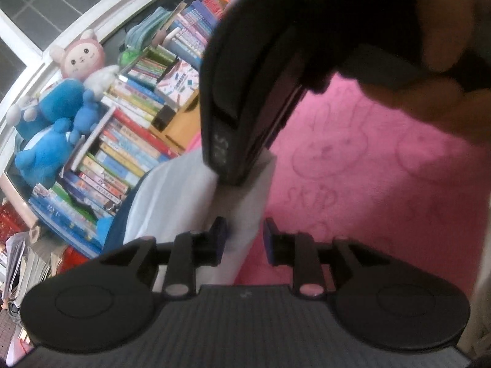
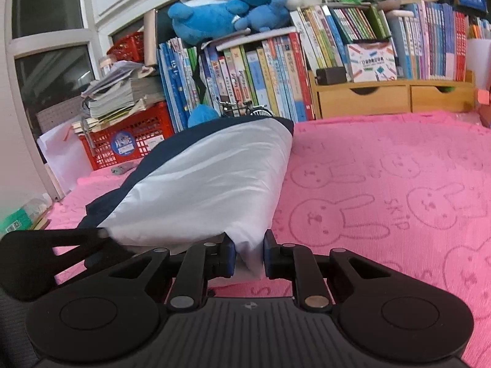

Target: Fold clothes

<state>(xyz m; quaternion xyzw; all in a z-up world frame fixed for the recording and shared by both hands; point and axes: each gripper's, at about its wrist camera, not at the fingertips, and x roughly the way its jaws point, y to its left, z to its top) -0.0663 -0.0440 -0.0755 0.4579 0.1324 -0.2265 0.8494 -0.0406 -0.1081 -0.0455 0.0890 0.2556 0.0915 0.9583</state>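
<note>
A white garment with a navy part [image 2: 208, 190] lies bunched on the pink rabbit-print blanket [image 2: 399, 184]. My right gripper [image 2: 248, 259] is shut on the garment's near corner, and white cloth fills the gap between its blue pads. In the left wrist view the same garment [image 1: 184, 202] runs under my left gripper [image 1: 245, 240], which stands a little open; its pads are apart and press on nothing. Ahead of it the right gripper [image 1: 228, 178], held by a hand [image 1: 445, 70], rests its tip on the white cloth.
Rows of books [image 2: 276, 76] stand along the far edge of the blanket, with blue plush toys [image 2: 221, 3] on top. A red crate [image 2: 132, 144] with stacked papers is at the left, and wooden drawers [image 2: 392, 98] at the right. Windows are beyond.
</note>
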